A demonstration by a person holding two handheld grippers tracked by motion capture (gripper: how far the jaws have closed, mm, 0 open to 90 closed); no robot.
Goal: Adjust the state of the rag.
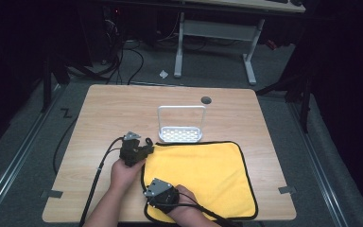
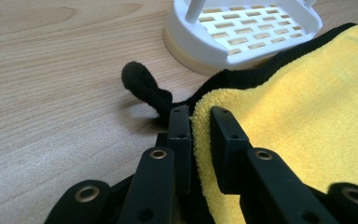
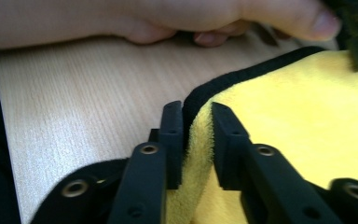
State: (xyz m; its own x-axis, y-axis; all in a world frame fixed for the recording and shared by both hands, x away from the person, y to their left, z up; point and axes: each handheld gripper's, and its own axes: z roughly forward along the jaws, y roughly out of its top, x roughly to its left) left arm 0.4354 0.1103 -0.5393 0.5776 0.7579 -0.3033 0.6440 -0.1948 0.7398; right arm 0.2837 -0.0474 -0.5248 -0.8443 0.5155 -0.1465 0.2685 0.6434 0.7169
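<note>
Floor: grey carpet all round the table, with a metal rail running along it at about 9 o'clock and a tangle of dark cables at 11 o'clock.
Table: pale wood-grain top, with a round grey cable port near its far edge at 12 o'clock and small grey tape tabs at its near corners.
Left gripper: at 8 o'clock of the table's middle, jaws nipped on the yellow cloth's far left corner, the fabric squeezed between the black pads; beside them a black hanging loop lies on the wood.
Yellow cloth: black-hemmed, spread flat over the near right of the table, from 3 to 6 o'clock.
White rack: slotted base and tall hoop handle, standing at the middle of the table, its near edge touching the cloth's far hem.
Right gripper: at 6 o'clock, jaws pinched on the cloth's near left edge, yellow pile and black hem bulging between the pads.
Second desk: white-legged frame beyond the table at 12 o'clock, with a scrap of white paper on the carpet by its left foot.
Room: dark on both sides, black drapes at 3 o'clock.
Writing: no brand or label legible anywhere I can see.
</note>
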